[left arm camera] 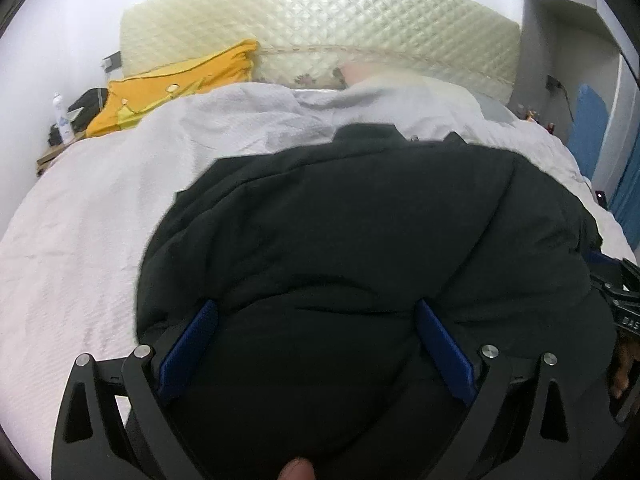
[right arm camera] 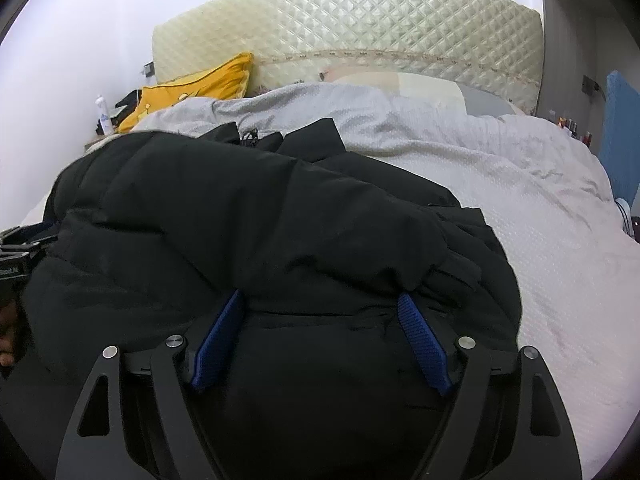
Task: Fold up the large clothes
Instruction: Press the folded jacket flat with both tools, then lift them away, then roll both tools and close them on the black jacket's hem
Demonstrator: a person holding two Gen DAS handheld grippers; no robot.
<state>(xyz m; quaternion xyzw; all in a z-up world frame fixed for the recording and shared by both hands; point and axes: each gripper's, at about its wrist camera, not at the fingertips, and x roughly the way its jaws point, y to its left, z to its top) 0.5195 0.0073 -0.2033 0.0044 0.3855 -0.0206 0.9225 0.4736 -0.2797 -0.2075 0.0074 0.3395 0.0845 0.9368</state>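
Note:
A large black puffer jacket lies on the bed and also fills the right wrist view. My left gripper is open, its blue pads spread wide with the jacket's near hem bulging between them. My right gripper is open the same way, blue pads on either side of a thick fold of the jacket. Each gripper shows at the other view's edge: the right one, the left one. The jacket's collar points toward the headboard.
The bed is covered by a pale grey duvet. A quilted cream headboard stands at the back with a yellow cushion. A bottle sits on a side table at left. Blue panels stand at right.

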